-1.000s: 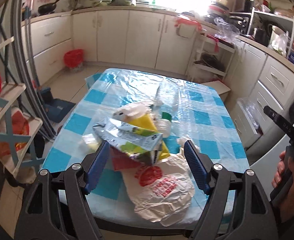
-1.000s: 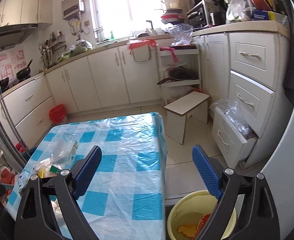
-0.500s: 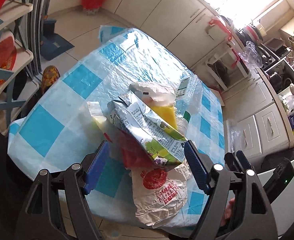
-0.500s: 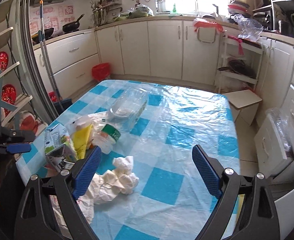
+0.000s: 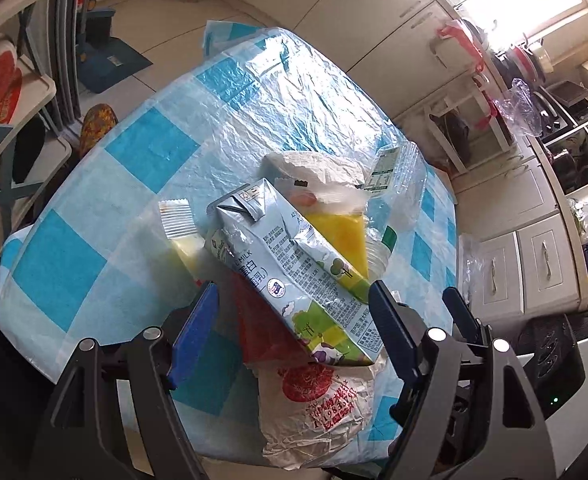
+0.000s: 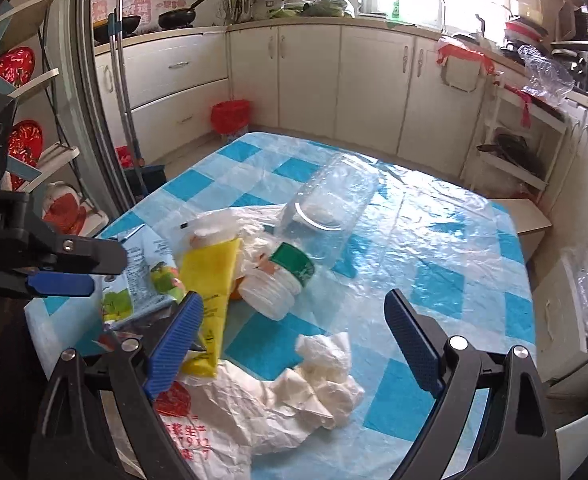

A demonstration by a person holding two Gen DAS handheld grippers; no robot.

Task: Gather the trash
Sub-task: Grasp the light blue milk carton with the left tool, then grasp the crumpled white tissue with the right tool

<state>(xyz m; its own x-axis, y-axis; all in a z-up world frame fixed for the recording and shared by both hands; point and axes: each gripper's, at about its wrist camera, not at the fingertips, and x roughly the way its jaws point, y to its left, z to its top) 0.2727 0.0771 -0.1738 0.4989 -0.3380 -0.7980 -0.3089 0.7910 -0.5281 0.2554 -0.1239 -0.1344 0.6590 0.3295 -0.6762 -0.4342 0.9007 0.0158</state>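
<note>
A pile of trash lies on the blue-checked table. A crushed milk carton lies on top, over a yellow wrapper and a red wrapper. A white paper bag with red print lies at the near edge. My left gripper is open, its jaws on either side of the carton's near end. My right gripper is open above crumpled white tissue. A clear plastic bottle and a green-capped white cup lie beyond it. The carton shows at left.
White kitchen cabinets run behind the table. A red bin stands on the floor at the far left. A wooden stool stands past the table's far right corner. A shelf rack stands left of the table.
Both grippers have swung in over the trash pile. The left one has dropped closer to the carton. The right one turned from the floor bucket to the table and came nearer.
</note>
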